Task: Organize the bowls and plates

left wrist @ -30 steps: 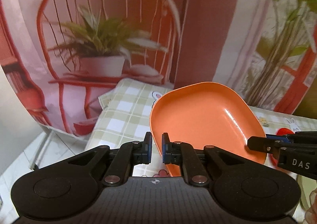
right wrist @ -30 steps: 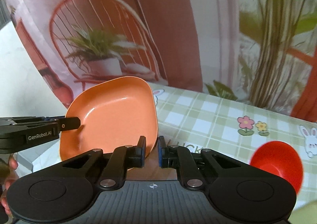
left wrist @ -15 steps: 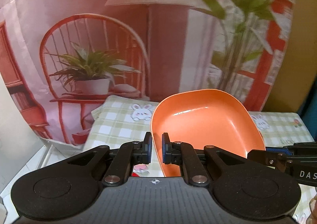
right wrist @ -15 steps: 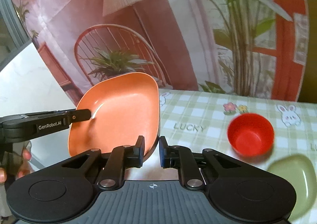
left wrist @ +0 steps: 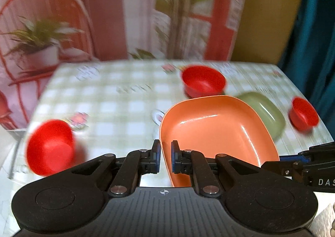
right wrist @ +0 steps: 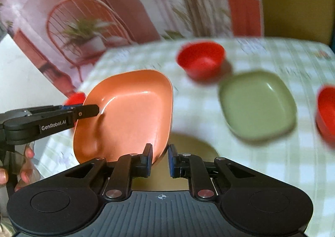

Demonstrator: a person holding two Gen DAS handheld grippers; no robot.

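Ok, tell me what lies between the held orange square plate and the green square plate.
Only bare checked tablecloth, seen in the right wrist view.

Motion blur smears the checked tablecloth [left wrist: 117, 98] and its prints — unreadable. One red bowl [right wrist: 326, 113] is cut off at the right wrist view's edge (another [right wrist: 75, 98] hides behind the orange plate [right wrist: 129, 115]).

Both wrist views close (fisheye), facing forward over table [left wrist: 117, 98], sharing orange plate [left wrist: 217, 124]

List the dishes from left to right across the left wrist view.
red bowl → orange plate held in the left gripper → green plate → small red bowl. The far red bowl overlaps the orange plate's span, so it is left out.
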